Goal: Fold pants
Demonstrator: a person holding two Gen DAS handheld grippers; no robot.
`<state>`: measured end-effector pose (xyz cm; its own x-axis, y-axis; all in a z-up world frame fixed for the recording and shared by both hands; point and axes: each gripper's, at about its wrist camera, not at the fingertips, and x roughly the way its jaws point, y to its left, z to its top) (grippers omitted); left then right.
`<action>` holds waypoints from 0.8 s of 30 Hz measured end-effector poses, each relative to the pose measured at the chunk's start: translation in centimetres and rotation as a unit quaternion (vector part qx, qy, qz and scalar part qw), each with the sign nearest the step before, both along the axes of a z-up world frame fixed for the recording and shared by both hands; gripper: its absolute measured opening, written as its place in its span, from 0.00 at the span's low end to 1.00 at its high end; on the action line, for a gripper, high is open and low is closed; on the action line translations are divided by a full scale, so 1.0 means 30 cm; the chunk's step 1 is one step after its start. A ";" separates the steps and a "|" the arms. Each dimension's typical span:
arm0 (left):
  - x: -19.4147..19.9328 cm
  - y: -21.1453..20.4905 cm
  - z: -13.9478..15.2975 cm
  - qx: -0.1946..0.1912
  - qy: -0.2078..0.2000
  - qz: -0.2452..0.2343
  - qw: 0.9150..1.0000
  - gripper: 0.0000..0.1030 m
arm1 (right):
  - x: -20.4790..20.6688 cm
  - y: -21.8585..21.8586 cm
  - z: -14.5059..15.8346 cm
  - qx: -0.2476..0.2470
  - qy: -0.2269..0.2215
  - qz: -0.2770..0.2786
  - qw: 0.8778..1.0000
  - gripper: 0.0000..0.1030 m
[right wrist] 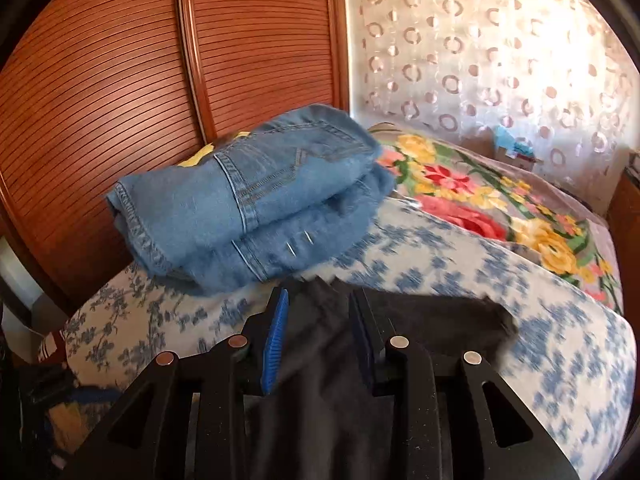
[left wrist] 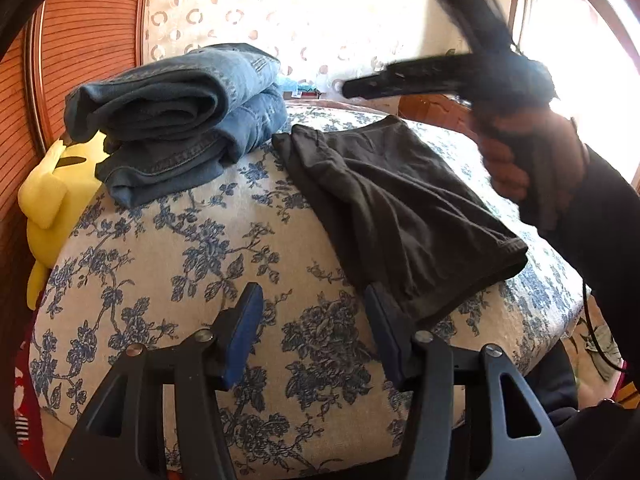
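Black pants folded on the bed; both grippers loose.

The left gripper (left wrist: pixel 314 336) has its jaws spread wide and empty, the right pad at the pants' (left wrist: pixel 400 200) near hem edge. The right gripper (right wrist: pixel 318 344) hovers over the same dark cloth, jaws parted with nothing pinched; in the left view it is raised above the bed (left wrist: pixel 168 264). The pants lie as a compact rectangle beside the stacked jeans (left wrist: pixel 176 120). The fold looks about finished; next probably calls for gripping the bundle's edges to stack it.
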<state>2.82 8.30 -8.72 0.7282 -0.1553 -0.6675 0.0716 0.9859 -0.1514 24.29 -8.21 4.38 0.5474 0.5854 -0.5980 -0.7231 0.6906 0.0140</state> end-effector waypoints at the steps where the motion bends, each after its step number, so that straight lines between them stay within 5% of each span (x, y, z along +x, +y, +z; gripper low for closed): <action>1: 0.000 -0.006 0.003 0.002 0.000 -0.001 1.000 0.53 | -0.022 -0.031 0.000 0.001 -0.002 -0.004 1.000 0.31; 14: 0.019 -0.046 0.025 0.003 -0.010 -0.008 1.000 0.53 | -0.265 -0.318 -0.132 -0.022 0.017 -0.082 0.996 0.31; 24: 0.056 -0.012 0.043 0.001 -0.015 -0.002 1.000 0.54 | -0.086 -0.353 -0.160 -0.005 0.047 -0.115 0.992 0.40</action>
